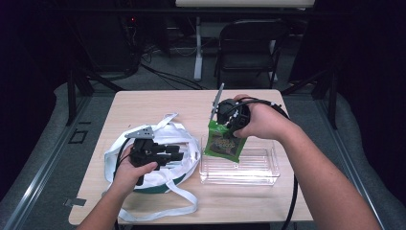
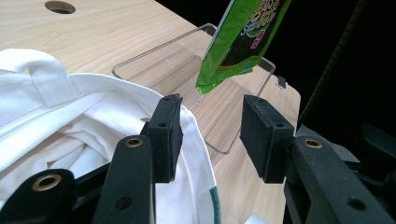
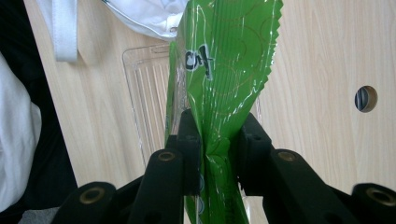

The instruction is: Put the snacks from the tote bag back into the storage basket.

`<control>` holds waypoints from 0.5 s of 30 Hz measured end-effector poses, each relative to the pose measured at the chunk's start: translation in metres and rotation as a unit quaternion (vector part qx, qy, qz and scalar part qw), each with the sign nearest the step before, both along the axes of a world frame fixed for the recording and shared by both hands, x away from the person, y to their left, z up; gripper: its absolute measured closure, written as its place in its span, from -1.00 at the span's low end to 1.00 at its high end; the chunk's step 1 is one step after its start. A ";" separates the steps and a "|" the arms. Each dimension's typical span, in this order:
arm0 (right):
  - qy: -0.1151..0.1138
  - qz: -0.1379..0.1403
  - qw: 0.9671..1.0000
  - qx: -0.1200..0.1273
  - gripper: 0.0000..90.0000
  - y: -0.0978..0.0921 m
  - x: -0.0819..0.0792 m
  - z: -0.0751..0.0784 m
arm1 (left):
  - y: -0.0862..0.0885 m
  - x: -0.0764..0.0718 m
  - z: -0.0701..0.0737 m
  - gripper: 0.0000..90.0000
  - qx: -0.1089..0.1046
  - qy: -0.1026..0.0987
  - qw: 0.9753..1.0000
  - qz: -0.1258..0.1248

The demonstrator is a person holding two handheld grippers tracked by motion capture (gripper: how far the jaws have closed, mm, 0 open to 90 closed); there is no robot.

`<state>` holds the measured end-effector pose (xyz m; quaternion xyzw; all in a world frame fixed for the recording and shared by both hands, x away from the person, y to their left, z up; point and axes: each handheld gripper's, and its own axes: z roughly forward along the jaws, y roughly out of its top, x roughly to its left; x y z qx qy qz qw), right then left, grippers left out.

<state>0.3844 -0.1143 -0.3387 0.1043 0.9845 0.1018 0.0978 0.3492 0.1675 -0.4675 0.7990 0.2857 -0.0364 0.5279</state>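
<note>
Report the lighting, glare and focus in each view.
High view: table lit, surroundings dark, slightly soft. Left gripper view: black jaws blurred up close, clear tray sharper. Right gripper view: glare streaks on the green packet, evenly lit wood.

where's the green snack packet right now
The green snack packet hangs pinched in the right gripper, right of centre in the high view, over the left end of the clear plastic bin, with the white tote bag to its left.
</note>
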 end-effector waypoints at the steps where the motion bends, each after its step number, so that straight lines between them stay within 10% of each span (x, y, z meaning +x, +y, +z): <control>1: -0.001 0.000 1.000 -0.001 0.65 0.000 0.000 0.000 | 0.000 0.000 0.000 0.29 0.000 0.000 1.000 0.000; 15: -0.018 0.000 1.000 -0.012 0.65 -0.003 0.009 -0.006 | 0.003 0.002 -0.002 0.29 -0.002 0.004 1.000 0.007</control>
